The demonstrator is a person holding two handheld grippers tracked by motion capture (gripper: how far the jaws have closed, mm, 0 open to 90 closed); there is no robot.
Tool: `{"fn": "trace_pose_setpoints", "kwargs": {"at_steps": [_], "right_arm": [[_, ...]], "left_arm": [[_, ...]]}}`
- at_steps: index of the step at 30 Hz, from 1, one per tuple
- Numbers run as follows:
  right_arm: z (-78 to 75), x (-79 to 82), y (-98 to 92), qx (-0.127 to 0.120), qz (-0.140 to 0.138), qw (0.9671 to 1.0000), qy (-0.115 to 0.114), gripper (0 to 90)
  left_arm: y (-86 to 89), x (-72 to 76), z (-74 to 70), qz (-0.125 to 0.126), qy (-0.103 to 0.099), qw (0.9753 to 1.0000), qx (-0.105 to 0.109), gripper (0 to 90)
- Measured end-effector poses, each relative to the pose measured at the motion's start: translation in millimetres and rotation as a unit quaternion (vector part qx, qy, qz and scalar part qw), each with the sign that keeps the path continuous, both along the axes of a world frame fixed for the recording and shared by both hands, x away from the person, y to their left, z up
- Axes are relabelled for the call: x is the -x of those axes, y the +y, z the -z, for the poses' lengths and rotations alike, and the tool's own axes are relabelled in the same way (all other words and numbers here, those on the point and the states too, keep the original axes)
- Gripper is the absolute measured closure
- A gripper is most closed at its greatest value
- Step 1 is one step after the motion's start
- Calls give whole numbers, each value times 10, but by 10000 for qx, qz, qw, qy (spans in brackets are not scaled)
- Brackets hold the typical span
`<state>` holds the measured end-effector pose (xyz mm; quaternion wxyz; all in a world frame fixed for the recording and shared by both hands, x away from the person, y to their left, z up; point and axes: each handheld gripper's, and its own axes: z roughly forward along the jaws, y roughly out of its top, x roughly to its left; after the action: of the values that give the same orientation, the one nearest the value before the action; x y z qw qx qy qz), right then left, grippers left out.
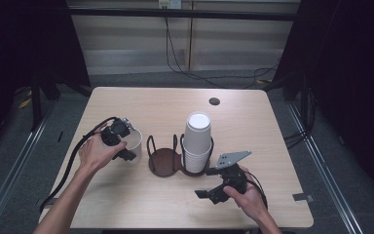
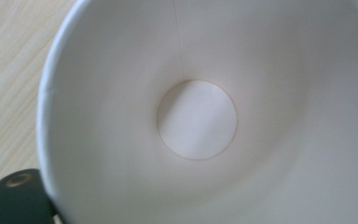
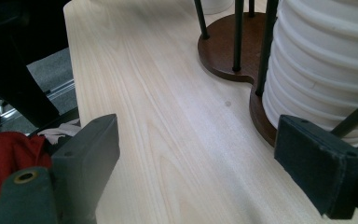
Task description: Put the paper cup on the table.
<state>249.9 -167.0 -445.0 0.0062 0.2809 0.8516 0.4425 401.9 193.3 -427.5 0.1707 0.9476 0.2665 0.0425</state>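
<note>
The left gripper [image 1: 125, 145] gripped a single paper cup [image 1: 133, 141] by its rim, just left of the wooden cup holder [image 1: 163, 162]. The right gripper [image 1: 209, 183] hovered wide open, empty, near the holder's cup stack [image 1: 197, 143], over bare tabletop.

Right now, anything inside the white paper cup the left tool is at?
Nothing: the white paper cup shows a bare round bottom and a wall seam. Part of its inner wall is cut off by the frame of the left gripper view.
</note>
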Motion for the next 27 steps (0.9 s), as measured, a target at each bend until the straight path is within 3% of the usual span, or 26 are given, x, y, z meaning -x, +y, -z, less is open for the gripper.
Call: {"fn": "trace_pose_setpoints", "kwargs": {"at_steps": [7, 9, 16, 18, 19, 20, 27], "right_arm": [[5, 1, -1, 2, 8, 10000, 11, 145], [2, 3, -6, 0, 22, 10000, 10, 145], [1, -1, -24, -12, 54, 10000, 10, 145], [0, -1, -24, -10, 57, 10000, 3, 145], [0, -2, -25, -7, 55, 10000, 4, 145], [0, -5, -25, -1, 60, 10000, 9, 145], [-11, -14, -45, -12, 101, 9999, -13, 145]], "left_arm": [[131, 51, 38, -30, -7, 9998, 185, 160], [211, 82, 45, -117, -78, 9987, 499, 160], [318, 172, 59, -170, -163, 9969, 748, 163], [348, 175, 66, -242, 11, 9953, 934, 167], [348, 175, 66, -242, 11, 9953, 934, 168], [382, 182, 59, -295, -2, 9939, 1063, 172], [430, 276, 64, -269, -158, 9951, 942, 184]]}}
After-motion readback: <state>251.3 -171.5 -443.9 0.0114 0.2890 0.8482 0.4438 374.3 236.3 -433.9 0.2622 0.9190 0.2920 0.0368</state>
